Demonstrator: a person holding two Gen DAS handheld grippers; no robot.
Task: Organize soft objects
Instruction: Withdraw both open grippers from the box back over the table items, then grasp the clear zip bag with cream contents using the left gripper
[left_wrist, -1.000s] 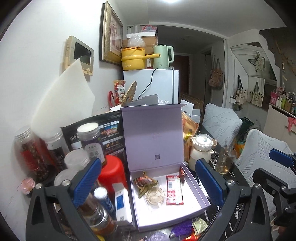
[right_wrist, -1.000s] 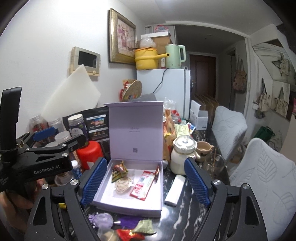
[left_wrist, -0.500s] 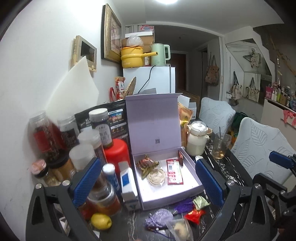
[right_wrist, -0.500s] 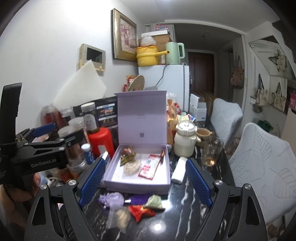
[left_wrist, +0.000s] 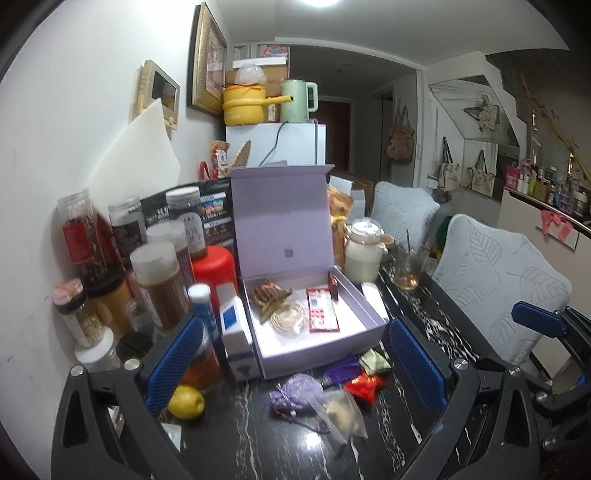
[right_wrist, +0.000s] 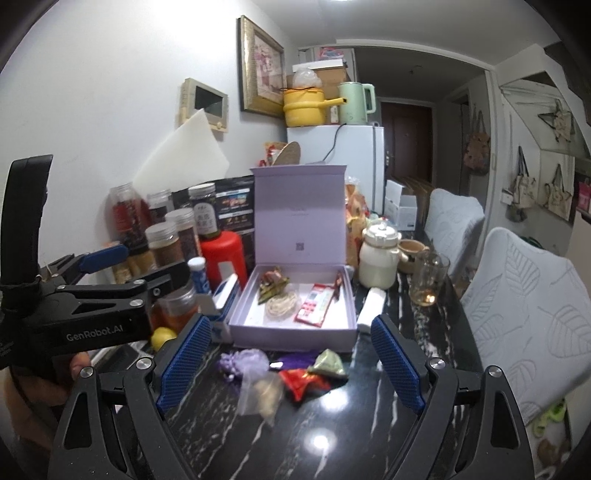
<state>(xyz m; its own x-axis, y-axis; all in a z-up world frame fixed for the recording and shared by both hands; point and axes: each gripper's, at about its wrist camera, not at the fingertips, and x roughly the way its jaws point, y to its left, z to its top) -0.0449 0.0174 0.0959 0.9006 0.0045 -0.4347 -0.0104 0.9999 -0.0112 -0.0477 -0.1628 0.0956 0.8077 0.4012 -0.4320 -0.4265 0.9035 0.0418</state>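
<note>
Both my tongs, left (left_wrist: 291, 360) and right (right_wrist: 290, 356), gape wide and empty over the worktop (right_wrist: 369, 417), facing pouches before the open lilac box (right_wrist: 291, 334).

My left gripper (right_wrist: 105, 254) hides the jars at nine o'clock. The clear bag's (left_wrist: 341, 413) contents are too blurred to name. The chair (right_wrist: 524, 317) is cut off at three o'clock.

Both grippers are built of black angular frames fastened with silver screws. The right gripper (right_wrist: 290, 356) carries blue cross-hatched pads (right_wrist: 183, 363). The left gripper (left_wrist: 293, 360) has matching pads, white "GenRobot.AI" lettering on its side and a black strap.
</note>
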